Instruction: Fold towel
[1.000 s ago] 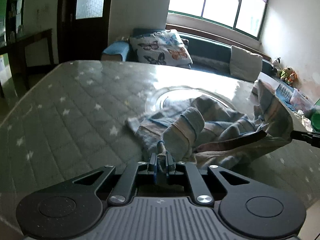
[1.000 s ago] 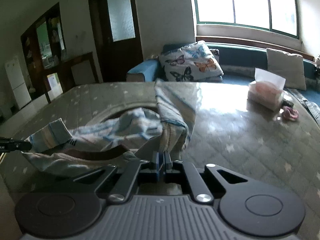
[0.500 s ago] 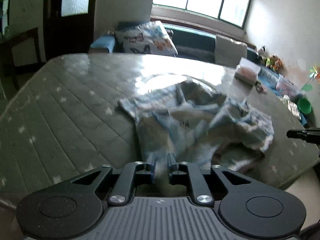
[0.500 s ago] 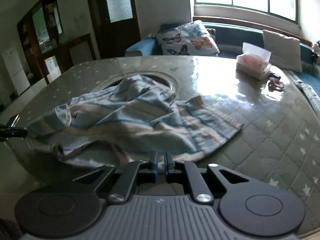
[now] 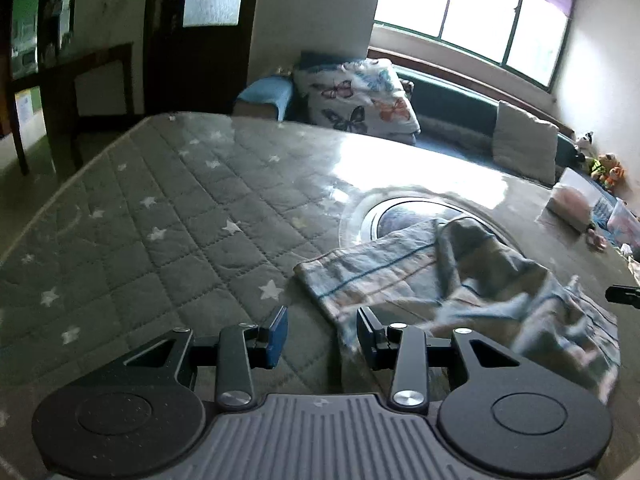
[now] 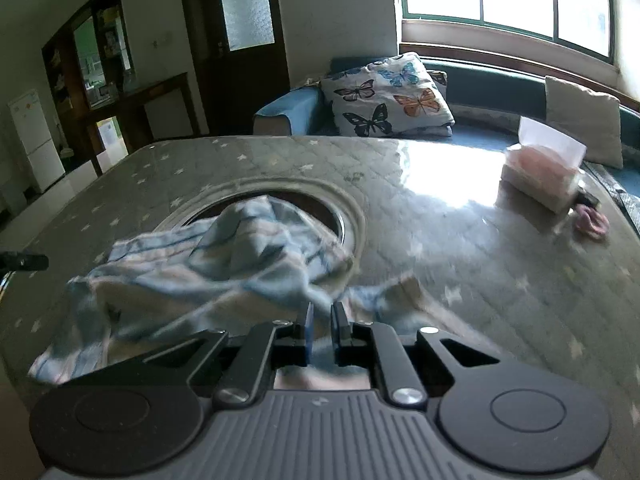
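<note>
**Towel time: letting go with both grippers**

Holding the left gripper (image 5: 322, 314) low over the table (image 5: 180, 220), tipping it forward and down. Keeping its jaws well apart, having just been opening them. Gripping nothing there: showing only the grey cover with white stars in the gap. Leaving the edge of the towel (image 5: 400, 276) just beside the finger nearest it.

Holding the right gripper (image 6: 322, 308) low too, tipped down the same way, close to the near side of the cloth. Keeping its jaws only a crack apart, having just been opening them a little. Showing blurry blue cloth through the crack, but not pressing on it, as far as can be seen.

Leaving the towel lying in a crumpled heap on the table, blue and white with thin stripes. Letting its far end reach the round ring (image 5: 384, 208) in the middle of the table. Keeping the heap between the two grippers, with the tissue box (image 6: 540, 172) well apart from it.
</note>
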